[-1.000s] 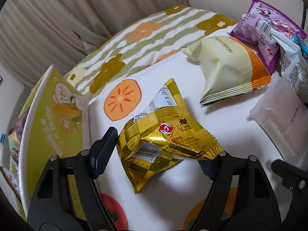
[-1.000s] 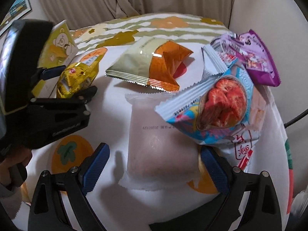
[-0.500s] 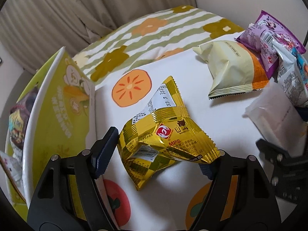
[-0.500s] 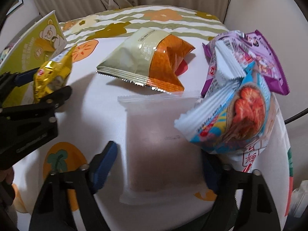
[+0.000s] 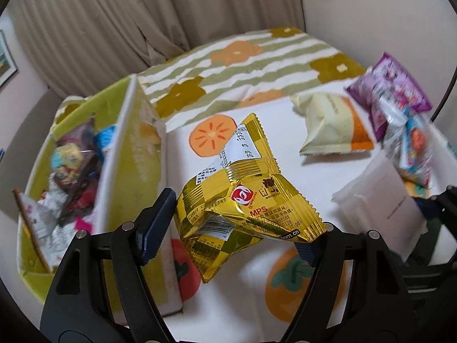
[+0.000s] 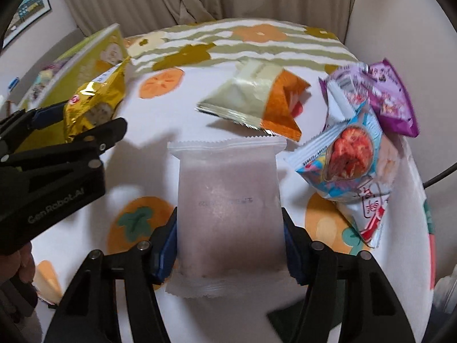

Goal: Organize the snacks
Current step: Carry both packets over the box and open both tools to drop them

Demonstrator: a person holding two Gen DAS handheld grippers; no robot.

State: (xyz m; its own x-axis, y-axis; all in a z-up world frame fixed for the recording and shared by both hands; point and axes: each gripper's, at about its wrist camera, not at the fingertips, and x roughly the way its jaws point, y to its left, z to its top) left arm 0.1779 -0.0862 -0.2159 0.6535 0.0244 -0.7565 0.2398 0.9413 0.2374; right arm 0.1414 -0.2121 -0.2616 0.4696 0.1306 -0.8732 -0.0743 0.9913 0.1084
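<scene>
We hold two snack packs, one per hand-held gripper.

Our left hand-held gripper (image 5: 234,228) clamps the gold packet (image 5: 242,197) beside the green box (image 5: 125,154), its contents blurred. Our right hand-held gripper (image 6: 228,245) is closing on the frosted pouch (image 6: 228,200), print unreadable.

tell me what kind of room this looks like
Probably a room in a home, not a shop or lab: beige curtains hang behind a table under a persimmon-print tablecloth, a framed picture hangs on the wall, and snack packets lie loose beside a green box.
</scene>
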